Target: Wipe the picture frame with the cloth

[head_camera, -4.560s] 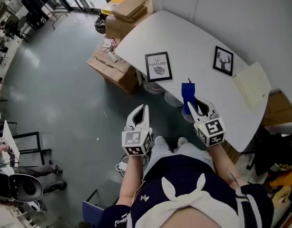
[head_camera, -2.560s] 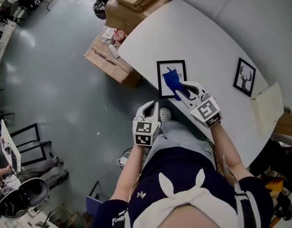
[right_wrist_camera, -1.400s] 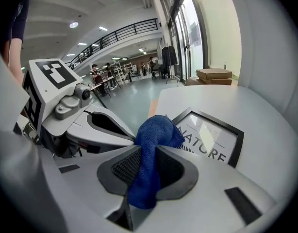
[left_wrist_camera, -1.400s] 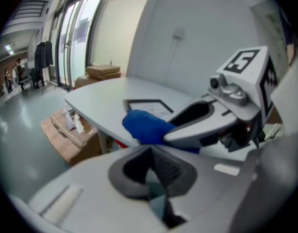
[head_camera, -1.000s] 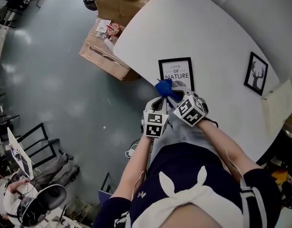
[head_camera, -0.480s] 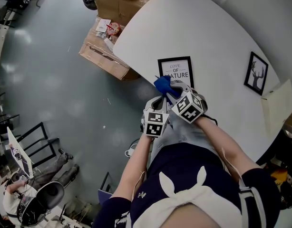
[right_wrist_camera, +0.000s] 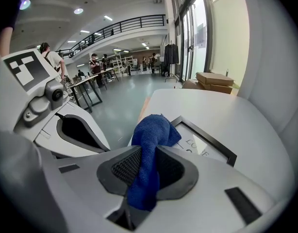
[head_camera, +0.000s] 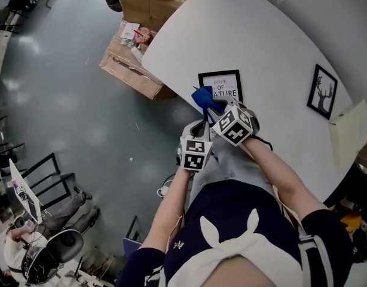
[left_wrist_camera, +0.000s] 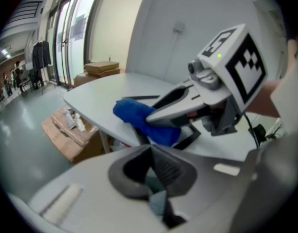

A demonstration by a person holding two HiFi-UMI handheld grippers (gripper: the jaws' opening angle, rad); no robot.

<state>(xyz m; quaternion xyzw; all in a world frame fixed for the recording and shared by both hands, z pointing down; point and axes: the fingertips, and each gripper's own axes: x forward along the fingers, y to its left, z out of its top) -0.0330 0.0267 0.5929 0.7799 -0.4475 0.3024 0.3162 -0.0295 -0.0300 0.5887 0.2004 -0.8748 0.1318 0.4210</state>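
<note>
Well to the left of the lettered picture frame (head_camera: 222,86), cardboard boxes (head_camera: 132,76) sit on the floor beside the white table (head_camera: 261,34). The frame lies flat near the table's near edge. Just short of the frame's near left corner, off the table edge, hangs the left gripper (head_camera: 199,123). Its jaws are pressed together with nothing between them. Next comes the blue cloth (right_wrist_camera: 151,132), bunched into a wad over that same corner of the frame and clamped firmly between the closed jaws of the right gripper (right_wrist_camera: 145,154), with a loose tuft sticking out past the tips. Whether the tuft already rests on the glass or sits just above it is hard to tell from overhead. The wipe seems barely begun, at one corner. To do it well, the right gripper should probably tilt so that only cloth meets the glass and never the hard jaw tips, then sweep in overlapping strokes across the frame with light pressure. The left gripper could pin the frame's near edge so that it does not slide. Far to the right of the lettered frame lies a second frame with a deer print (head_camera: 323,92), untouched.
</note>
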